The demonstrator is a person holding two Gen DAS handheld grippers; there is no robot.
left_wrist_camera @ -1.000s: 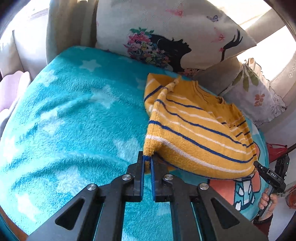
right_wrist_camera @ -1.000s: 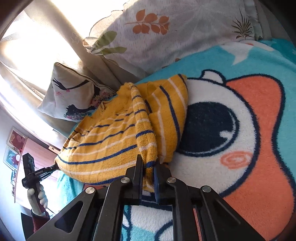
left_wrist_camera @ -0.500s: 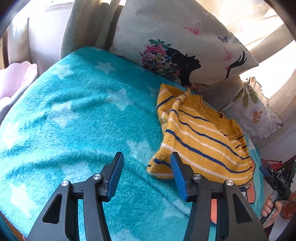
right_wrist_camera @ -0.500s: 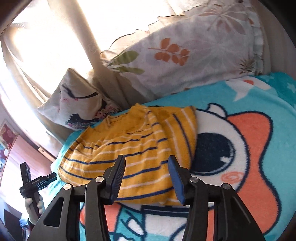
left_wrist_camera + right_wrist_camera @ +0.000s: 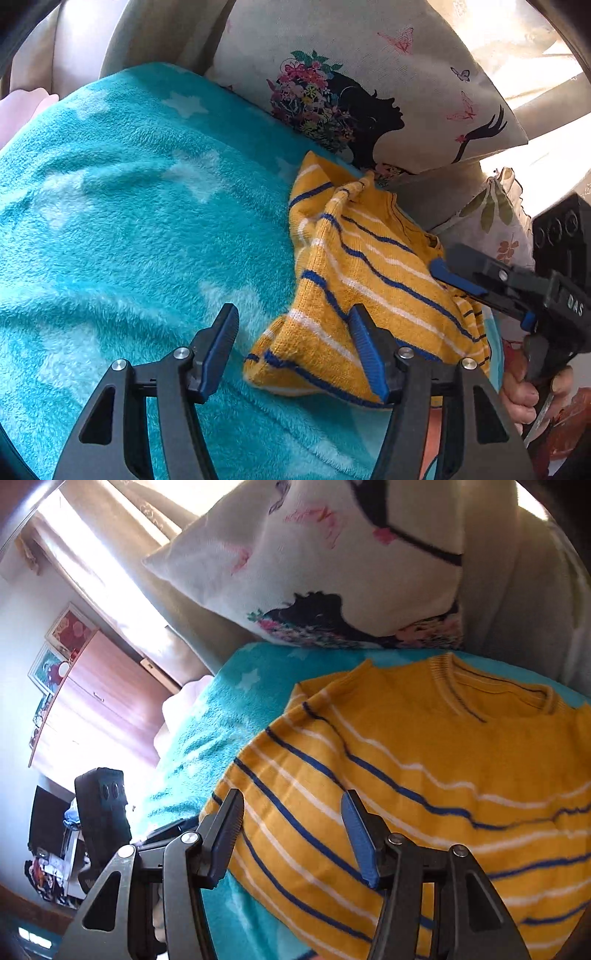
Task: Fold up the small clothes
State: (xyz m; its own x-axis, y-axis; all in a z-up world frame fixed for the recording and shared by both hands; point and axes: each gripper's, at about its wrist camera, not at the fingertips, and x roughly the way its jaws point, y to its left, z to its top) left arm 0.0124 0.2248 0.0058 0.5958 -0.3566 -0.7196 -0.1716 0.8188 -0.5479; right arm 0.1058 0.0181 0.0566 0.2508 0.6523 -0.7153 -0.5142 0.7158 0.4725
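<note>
On the fluffy turquoise star-patterned blanket [image 5: 122, 206] lies the small mustard-yellow knitted sweater with blue and white stripes [image 5: 354, 295], folded over on itself, one bunched edge running up toward the cushions. Its ribbed collar faces the backrest in the right wrist view, and the stripes run across the body [image 5: 424, 775].

Left gripper [image 5: 293, 347]: jaws spread wide, nothing between the blue pads. It hovers just above the near corner of the sweater; the right-hand finger [image 5: 369, 354] overlaps the knit in the picture, though whether it touches cannot be told.

Right gripper [image 5: 291, 834]: jaws likewise parted and empty, poised over the striped lower part of the sweater. From the left wrist view its black fingers with blue pads [image 5: 465, 277] reach in over the far edge of the garment, a bare hand [image 5: 524, 395] on the handle.

Behind the sweater, a cream cushion printed with a black silhouette of a woman with flowers in her hair [image 5: 354, 92] leans against the backrest. Beside it sits a white cushion with a leaf print [image 5: 495, 218]. A reddish wooden cabinet [image 5: 99, 716] stands off to the side.
</note>
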